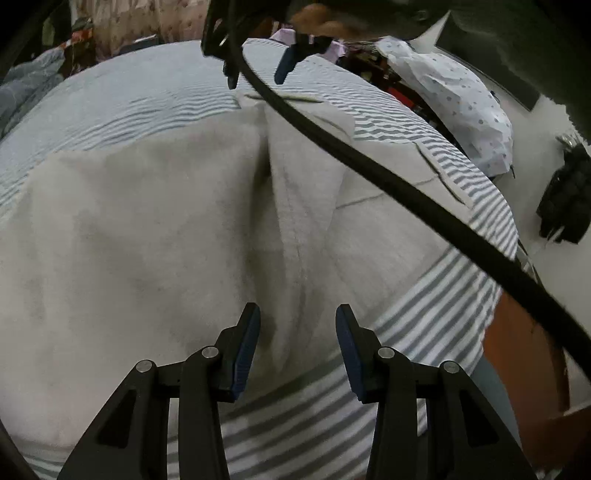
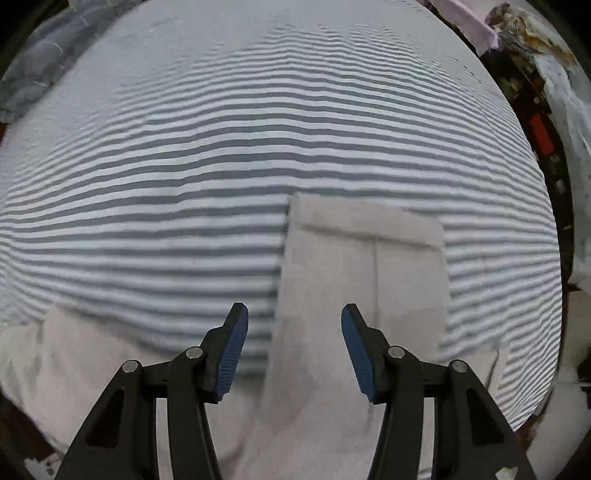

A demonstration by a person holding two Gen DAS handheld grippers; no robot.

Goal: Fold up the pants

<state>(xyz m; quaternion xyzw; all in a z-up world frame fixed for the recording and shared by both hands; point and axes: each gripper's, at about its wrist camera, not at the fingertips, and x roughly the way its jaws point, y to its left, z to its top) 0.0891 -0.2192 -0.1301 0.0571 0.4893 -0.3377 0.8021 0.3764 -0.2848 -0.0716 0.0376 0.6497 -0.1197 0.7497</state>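
Light grey pants (image 1: 155, 229) lie spread on a bed with a grey-and-white striped sheet (image 1: 436, 317). In the left wrist view my left gripper (image 1: 298, 314) hovers open just above the middle seam, with nothing between its pads. My right gripper (image 1: 255, 83) shows at the top, held by a hand (image 1: 321, 24) over the far end of the pants. In the right wrist view that gripper (image 2: 293, 314) points down, open and empty, over the left edge of a pant leg (image 2: 365, 280) whose hem lies just ahead. A second leg (image 2: 62, 354) lies at the lower left.
A black cable (image 1: 406, 192) crosses the left wrist view diagonally. Right of the bed are a white spotted cloth (image 1: 461, 96), a black object (image 1: 565, 199) on the pale floor and the brown bed frame (image 1: 517, 350). A grey blanket (image 1: 26, 81) lies far left.
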